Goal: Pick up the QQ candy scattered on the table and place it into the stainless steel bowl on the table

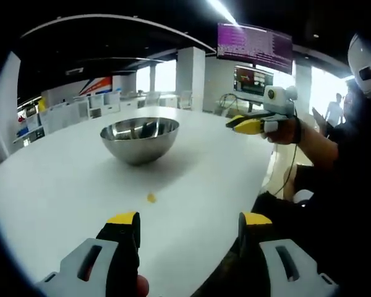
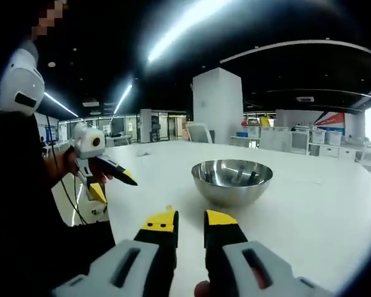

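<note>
In the left gripper view, the left tool (image 1: 188, 224) is held low over the near part of the white tabletop (image 1: 62, 185), its yellow-tipped jaws spread wide. A single small yellow candy (image 1: 151, 198) is seen lying on the tabletop just beyond the jaws, nearer the left one, and touched by neither. The steel bowl (image 1: 140, 140) stands upright farther back, well apart from the candy. To the right, the right tool (image 1: 244, 124) is held in a hand (image 1: 284, 131) above the tabletop's right edge, level with the bowl.

In the right gripper view, the right tool (image 2: 190, 221) is seen with its jaws drawn near together, a narrow gap left between the tips and nothing pinched. The bowl (image 2: 232, 180) stands just beyond them, slightly right. At the left, the left tool (image 2: 114, 173) is held out beside the tabletop (image 2: 321, 204), jaws parted.
</note>
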Demonstrator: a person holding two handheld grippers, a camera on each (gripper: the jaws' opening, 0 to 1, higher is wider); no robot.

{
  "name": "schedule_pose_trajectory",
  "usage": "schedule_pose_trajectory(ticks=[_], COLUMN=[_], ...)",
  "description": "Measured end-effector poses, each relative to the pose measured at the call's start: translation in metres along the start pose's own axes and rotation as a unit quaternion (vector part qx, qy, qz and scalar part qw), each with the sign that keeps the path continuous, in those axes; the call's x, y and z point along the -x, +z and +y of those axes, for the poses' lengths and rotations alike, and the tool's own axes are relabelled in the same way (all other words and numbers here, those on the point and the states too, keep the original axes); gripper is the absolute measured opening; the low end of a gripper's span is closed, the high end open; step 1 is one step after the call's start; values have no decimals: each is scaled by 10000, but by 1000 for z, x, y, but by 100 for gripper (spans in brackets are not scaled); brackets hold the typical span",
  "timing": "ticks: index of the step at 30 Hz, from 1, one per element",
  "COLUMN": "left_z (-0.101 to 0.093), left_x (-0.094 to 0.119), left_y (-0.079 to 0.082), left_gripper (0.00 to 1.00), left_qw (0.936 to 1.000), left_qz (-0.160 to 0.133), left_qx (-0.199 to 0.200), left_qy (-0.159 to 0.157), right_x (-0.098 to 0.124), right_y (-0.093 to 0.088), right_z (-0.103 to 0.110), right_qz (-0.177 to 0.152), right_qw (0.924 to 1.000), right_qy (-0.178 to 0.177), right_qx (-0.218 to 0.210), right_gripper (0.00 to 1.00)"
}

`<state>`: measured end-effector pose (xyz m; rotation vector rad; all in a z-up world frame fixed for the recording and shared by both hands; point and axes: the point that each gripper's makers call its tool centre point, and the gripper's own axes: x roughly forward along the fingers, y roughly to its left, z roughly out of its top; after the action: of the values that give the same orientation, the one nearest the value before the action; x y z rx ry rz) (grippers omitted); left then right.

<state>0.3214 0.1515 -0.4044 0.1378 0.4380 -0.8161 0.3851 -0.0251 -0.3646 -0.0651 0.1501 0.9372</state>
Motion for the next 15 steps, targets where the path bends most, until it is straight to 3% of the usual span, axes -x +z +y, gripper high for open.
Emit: schedule_pose_trajectory(ticks=[8, 12, 15], left_z=[1, 4, 4], left_x=[0, 1, 0], left_y=[0, -1, -1], left_gripper=[65, 65, 65], left_qw=[10000, 10000, 10000], left_qz=[20, 33, 16], left_qx=[1, 13, 17], left_qy=[0, 31, 35], right_x=[-9, -27, -46], right_y=[-5, -16, -20], right_z=[2, 3, 10], right_qz=[87, 381, 446], right_qw=[10000, 9988, 9983], right_qy=[18, 30, 240], right_qx=[26, 296, 280], right_gripper=[17, 17, 17])
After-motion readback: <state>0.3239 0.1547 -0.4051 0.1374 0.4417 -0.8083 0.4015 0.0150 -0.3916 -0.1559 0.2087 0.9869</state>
